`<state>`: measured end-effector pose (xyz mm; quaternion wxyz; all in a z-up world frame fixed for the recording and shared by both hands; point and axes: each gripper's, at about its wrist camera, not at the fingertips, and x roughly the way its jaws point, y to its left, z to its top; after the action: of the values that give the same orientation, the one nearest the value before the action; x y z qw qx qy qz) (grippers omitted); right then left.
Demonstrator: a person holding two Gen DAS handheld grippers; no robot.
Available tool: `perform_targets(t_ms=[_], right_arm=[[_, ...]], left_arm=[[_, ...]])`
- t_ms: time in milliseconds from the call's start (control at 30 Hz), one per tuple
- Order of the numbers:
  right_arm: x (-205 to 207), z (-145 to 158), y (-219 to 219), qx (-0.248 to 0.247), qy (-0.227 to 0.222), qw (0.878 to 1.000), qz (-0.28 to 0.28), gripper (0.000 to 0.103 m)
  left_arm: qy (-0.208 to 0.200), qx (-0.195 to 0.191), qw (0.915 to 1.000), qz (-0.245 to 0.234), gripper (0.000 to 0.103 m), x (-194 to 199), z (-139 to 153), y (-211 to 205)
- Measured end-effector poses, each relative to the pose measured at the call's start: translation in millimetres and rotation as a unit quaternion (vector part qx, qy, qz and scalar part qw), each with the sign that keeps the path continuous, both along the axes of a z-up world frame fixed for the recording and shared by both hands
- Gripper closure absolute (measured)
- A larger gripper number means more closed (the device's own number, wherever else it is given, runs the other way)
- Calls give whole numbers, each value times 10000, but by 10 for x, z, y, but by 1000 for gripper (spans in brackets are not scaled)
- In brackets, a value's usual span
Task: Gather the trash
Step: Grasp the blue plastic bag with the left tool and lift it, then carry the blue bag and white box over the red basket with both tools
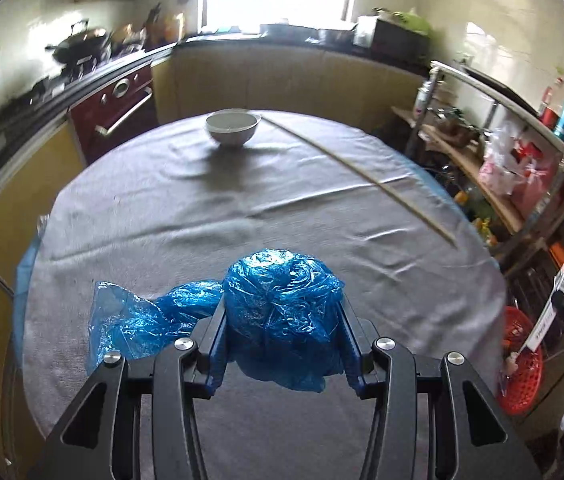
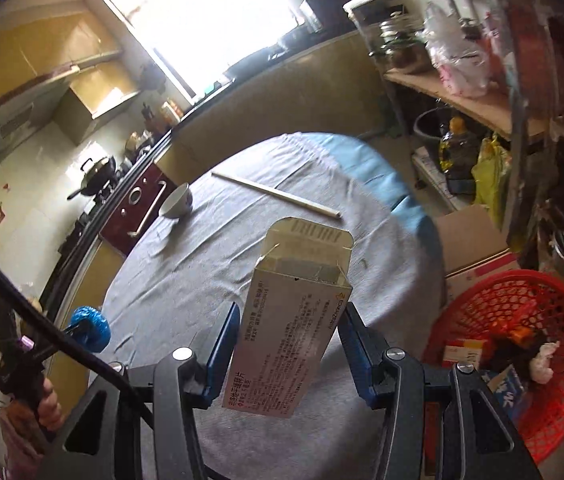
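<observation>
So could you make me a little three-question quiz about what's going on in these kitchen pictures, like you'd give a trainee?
1. True or false: the left tool is closed on a crumpled blue plastic bag.
2. What does the right tool hold?
A. a white bowl
B. an opened cardboard box
C. a chopstick
3. Fill in: the red basket stands on the floor beside the table and already holds some ____.

Key
1. True.
2. B, the cardboard box; the white bowl and the chopstick lie on the grey cloth of the table.
3. Trash.
</observation>
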<state>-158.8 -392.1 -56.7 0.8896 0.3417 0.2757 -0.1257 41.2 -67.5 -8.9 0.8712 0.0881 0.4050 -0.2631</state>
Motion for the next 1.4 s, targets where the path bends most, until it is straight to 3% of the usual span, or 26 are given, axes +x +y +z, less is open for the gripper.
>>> perform_targets(t_ms=[267,700,1033,1400], right_arm=[[-453,169,-181,3,-440,9984,-353,49],[-865,434,-226,-190,-921,9932,-680,49],[-1367,568,-410,-288,-1091,9860,-1228,49],[-1736,623,-474,-304,-1202,9804,-1529,49]], left_arm=[[-368,-42,9984,-416,54,-427,287,-214],[-905,-55,9915,-938,54,-881,621,-426],[-1347,85,9831,-1235,54,-1172,778,-714],[-1916,329,9684,-1560,54,-1531,875,-1089]])
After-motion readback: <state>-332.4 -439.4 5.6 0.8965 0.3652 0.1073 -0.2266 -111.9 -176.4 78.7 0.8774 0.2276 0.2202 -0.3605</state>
